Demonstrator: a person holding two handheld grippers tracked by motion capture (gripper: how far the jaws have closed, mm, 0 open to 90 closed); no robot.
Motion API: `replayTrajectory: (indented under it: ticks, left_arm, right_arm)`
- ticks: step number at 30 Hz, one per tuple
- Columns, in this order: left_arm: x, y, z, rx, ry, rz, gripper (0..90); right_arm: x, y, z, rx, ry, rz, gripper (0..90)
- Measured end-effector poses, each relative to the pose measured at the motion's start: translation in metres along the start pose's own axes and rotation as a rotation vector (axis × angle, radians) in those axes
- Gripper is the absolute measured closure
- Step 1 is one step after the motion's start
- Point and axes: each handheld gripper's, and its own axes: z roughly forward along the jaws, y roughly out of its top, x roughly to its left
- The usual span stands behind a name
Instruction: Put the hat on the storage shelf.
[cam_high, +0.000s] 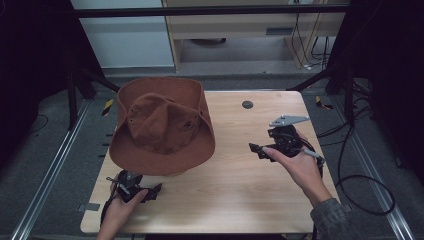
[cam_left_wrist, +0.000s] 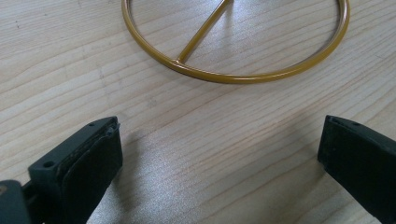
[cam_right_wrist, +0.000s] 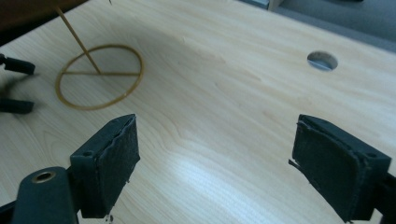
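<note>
The brown hat (cam_high: 162, 127) sat up on a thin yellow stand (cam_right_wrist: 99, 76) at the far left part of the table (cam_high: 240, 200). The stand had a round ring base flat on the wood and a thin stick going up under the hat. The left gripper (cam_high: 150, 192) was just near the hat's near edge, and its fingers (cam_left_wrist: 88, 163) were wide apart with nothing between them, pointing at the ring. The right gripper (cam_high: 257, 149) was well off to the right, with its fingers (cam_right_wrist: 109, 163) apart and empty, pointing left. The left hand looked nearer to the hat.
</note>
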Motion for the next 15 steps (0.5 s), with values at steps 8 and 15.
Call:
replayTrajectory:
  ticks: [8,15]
  left_arm:
    - [0.0,0.0,0.0,0.0,0.001,0.0,0.0]
    - [0.0,0.0,-0.001,-0.001,0.005,0.007,0.0]
  right_arm:
    - [-0.011,-0.031,0.023,0.048,0.006,0.037,12.5]
    - [-0.019,-0.067,0.054,0.152,-0.048,0.035,8.1]
